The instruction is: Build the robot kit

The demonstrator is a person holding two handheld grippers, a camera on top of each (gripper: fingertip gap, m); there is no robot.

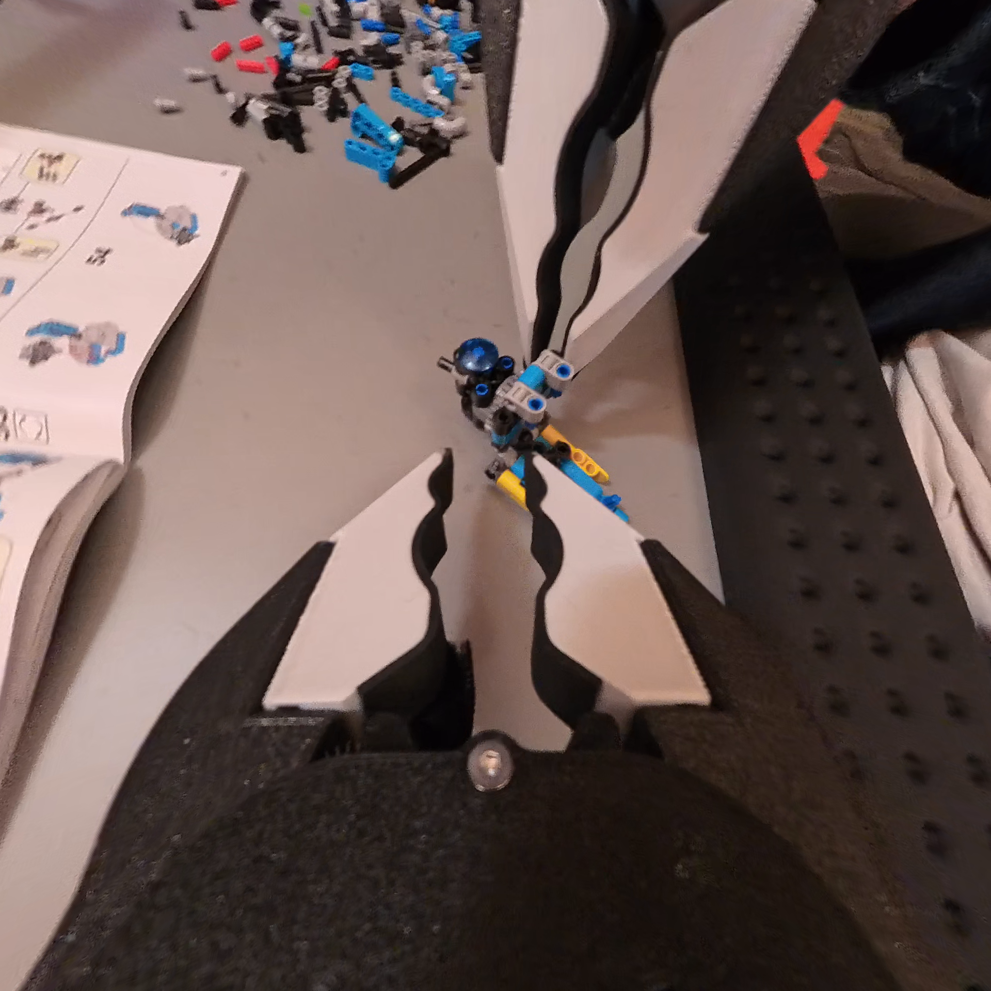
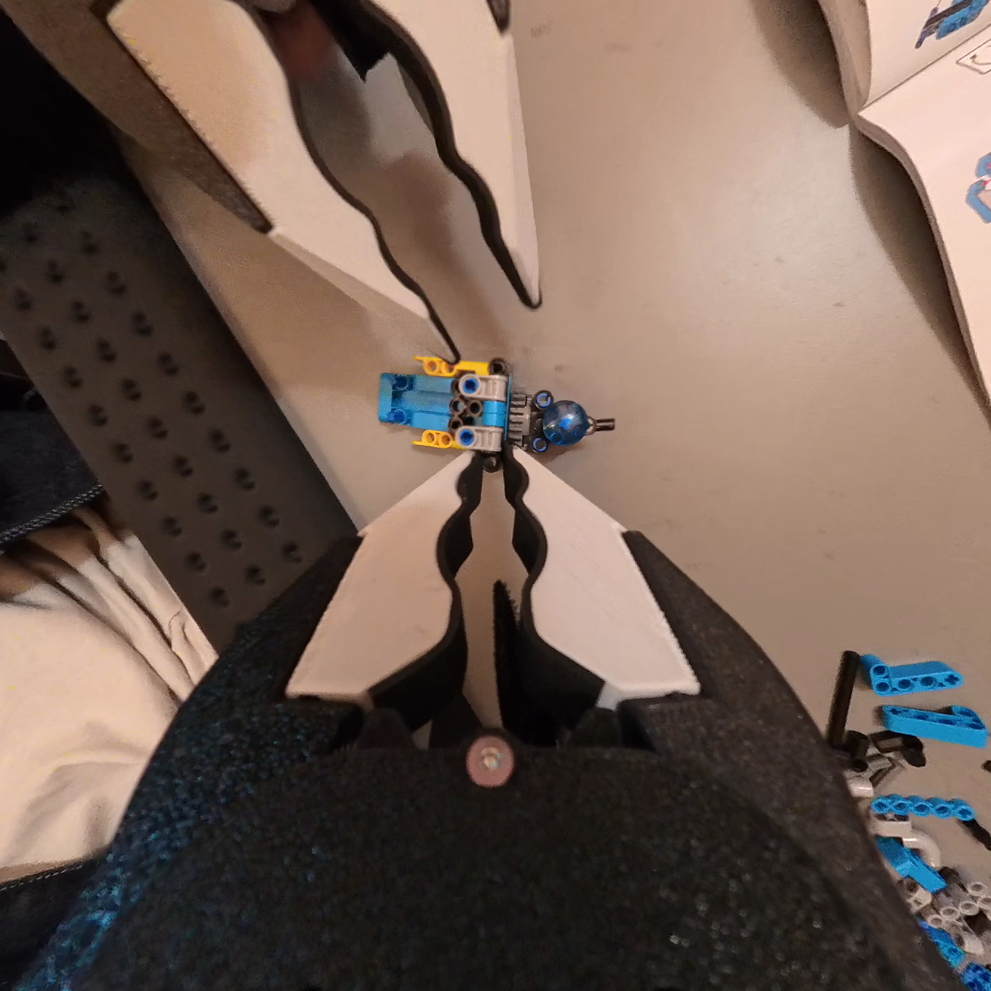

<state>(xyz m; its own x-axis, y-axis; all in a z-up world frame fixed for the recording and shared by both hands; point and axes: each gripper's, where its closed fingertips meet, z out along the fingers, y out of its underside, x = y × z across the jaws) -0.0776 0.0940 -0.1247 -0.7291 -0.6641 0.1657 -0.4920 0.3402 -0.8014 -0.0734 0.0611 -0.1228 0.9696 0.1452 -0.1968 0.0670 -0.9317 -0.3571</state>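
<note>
grey worktop (image 1: 322, 322), matte, lightly scuffed; open instruction booklet (image 1: 80, 300) at its left edge, heap of loose blue, black, grey and red building pieces (image 1: 348, 69) at the far side.

left wrist view. item: small brick-built model (image 1: 528, 423), blue and grey body, yellow beams at one end, dark blue dome at the other, lying on the worktop just ahead of my tools. left tool (image 1: 490, 466): partly spread, a narrow gap between the tips; the near tip touches or just overlaps the yellow-and-blue end, nothing gripped that i can see. right tool (image 1: 541, 356) comes in from the far side, tips drawn close onto a grey connector of the model.

right wrist view. same model (image 2: 472, 410) seen from above, dome pointing right. right tool (image 2: 489, 465): narrow, tips pinching a black pin at the model's near edge. left tool (image 2: 498, 332) opposite, one tip on a yellow beam, the other clear of the model.

handling, my judgement: light, rigid plastic, smooth and a little slippery; press-fit joints may pop under a twist. best hold across the grey-and-blue body, not the dome or the thin pin.
</note>
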